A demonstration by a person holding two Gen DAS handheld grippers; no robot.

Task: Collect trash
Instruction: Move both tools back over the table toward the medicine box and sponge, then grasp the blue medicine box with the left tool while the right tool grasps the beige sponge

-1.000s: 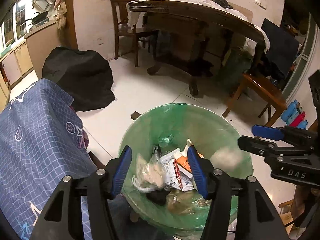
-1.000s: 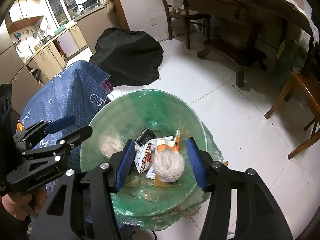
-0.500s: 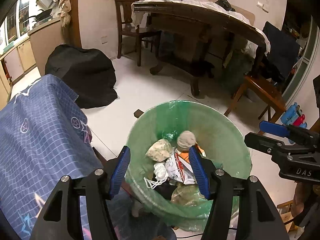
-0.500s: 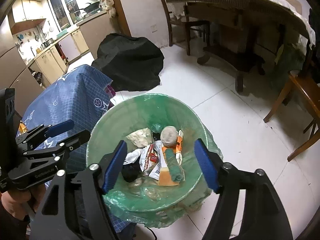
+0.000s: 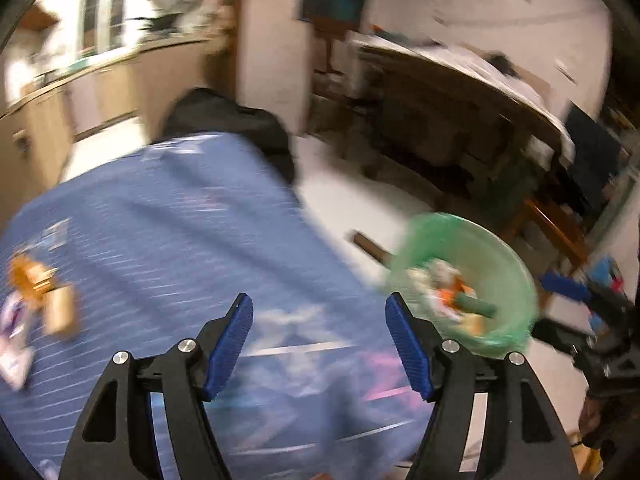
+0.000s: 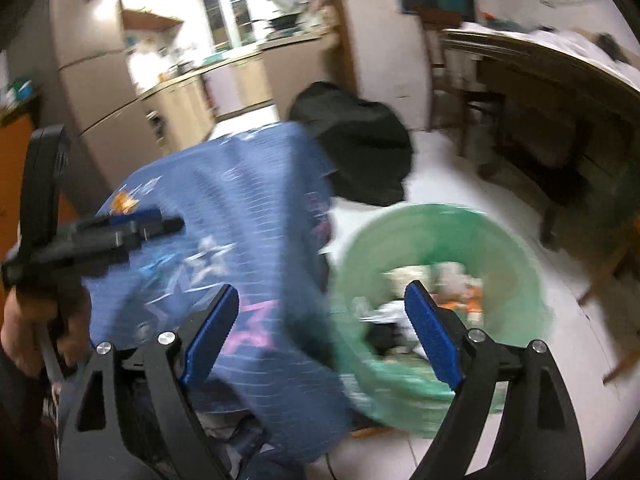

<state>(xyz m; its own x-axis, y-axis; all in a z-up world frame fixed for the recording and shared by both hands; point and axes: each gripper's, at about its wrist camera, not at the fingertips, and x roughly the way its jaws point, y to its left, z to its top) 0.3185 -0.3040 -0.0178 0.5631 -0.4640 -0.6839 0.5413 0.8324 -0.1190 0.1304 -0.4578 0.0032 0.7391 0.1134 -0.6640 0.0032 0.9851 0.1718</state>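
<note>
Though blurred, two empty grippers (image 5: 319,344) (image 6: 320,334), perhaps three scraps (image 5: 40,304).

Both fisheye views are heavily motion-blurred; only each hand-held gripper's own blue pads (image 5: 230,344) stay sharp. Light is dim and warm indoors, brightest at the kitchen window (image 5: 102,16), blown out at 10 o'clock in the left view and at 12 o'clock in the right. The blue patterned cloth (image 6: 240,216) and green-lined trash bin (image 6: 436,292) smear into streaks. The white floor (image 6: 444,168) reflects softly. Edges bend strongly, and black vignette fills the corners.
</note>
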